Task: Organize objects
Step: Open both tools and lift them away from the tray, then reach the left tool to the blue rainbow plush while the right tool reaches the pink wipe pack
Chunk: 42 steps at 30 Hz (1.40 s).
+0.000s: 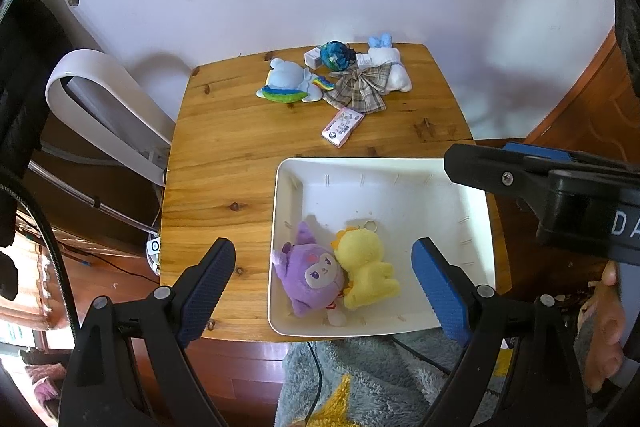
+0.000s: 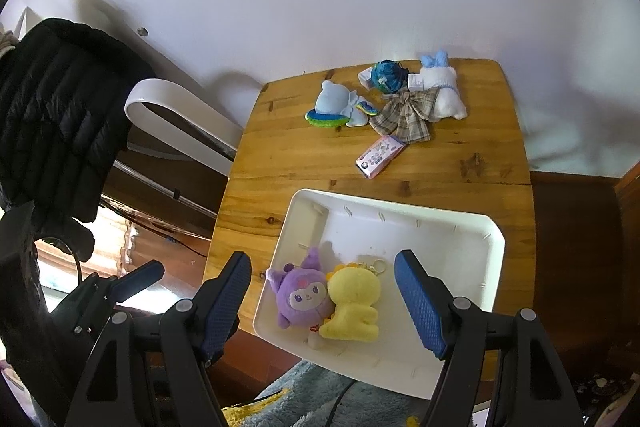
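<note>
Where left view lacks it, black jacket in rt view

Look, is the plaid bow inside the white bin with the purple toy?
No, the plaid bow lies on the wooden table beyond the white bin, which holds only the purple plush and the yellow plush.

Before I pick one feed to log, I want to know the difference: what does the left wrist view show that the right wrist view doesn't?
Only the left wrist view shows the right gripper from the side and a bare hand. Only the right wrist view shows a black puffer jacket and the left gripper. Both show the white bin holding the purple plush and yellow plush, with the pink box on the table.
</note>
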### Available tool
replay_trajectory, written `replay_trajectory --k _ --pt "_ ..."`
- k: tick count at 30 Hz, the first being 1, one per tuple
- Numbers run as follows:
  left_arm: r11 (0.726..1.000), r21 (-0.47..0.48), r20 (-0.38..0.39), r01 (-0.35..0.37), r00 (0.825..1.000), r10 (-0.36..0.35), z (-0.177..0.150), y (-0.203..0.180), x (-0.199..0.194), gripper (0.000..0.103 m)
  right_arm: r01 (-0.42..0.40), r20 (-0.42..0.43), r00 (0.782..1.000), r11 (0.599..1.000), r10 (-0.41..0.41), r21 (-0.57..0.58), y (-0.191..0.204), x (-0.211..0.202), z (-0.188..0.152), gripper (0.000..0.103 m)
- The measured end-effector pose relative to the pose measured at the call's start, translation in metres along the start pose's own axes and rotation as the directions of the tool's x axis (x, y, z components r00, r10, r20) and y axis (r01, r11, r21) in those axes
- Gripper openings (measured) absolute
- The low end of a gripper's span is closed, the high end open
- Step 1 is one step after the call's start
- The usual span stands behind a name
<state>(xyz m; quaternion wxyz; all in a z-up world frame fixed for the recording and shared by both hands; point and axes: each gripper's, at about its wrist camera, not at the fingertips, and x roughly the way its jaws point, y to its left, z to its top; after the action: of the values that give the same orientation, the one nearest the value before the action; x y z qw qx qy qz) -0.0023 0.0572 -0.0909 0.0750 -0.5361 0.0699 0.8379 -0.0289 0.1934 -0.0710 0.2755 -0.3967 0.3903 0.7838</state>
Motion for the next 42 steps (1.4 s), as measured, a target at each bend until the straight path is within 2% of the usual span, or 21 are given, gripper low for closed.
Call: replay_trajectory --k 6,8,11,18,22,34,42 --pt "1.0 0.014 0.014 -0.013 1.0 0.013 0.006 0.002 -0.008 0.092 -0.01 0.044 0.999 1.0 0.009 0.02 0.0 -0.012 0.003 0.075" --pt "0.999 0.023 0.024 -0.022 0.999 0.022 0.009 0.005 -0.012 0.092 -0.012 0.06 0.998 0.999 0.01 0.03 -0.001 -0.015 0.004 0.081" --pt "0.999 0.022 0.041 -0.033 0.999 0.032 0.018 0.013 -0.016 0.092 -0.009 0.095 0.995 0.999 0.005 0.039 -0.002 -0.021 0.008 0.081" --pt "0.998 -0.041 0.086 -0.038 0.995 0.041 0.051 0.048 -0.025 0.092 -0.015 0.166 0.986 0.998 0.004 0.066 -0.006 -0.032 0.019 0.082" --pt "0.997 -0.061 0.113 -0.057 0.992 0.064 0.073 0.066 -0.024 0.092 0.017 0.18 0.983 0.997 -0.029 0.07 -0.005 -0.027 0.028 0.082" --pt "0.997 -0.002 0.186 -0.072 0.98 0.071 0.124 0.081 0.003 0.092 0.081 0.131 0.987 0.99 -0.095 0.113 -0.005 0.024 0.069 0.082" --pt "0.998 0.005 0.184 -0.069 0.981 0.067 0.159 0.089 0.045 0.092 0.144 0.075 0.985 0.98 -0.156 0.136 -0.013 0.082 0.101 0.082"
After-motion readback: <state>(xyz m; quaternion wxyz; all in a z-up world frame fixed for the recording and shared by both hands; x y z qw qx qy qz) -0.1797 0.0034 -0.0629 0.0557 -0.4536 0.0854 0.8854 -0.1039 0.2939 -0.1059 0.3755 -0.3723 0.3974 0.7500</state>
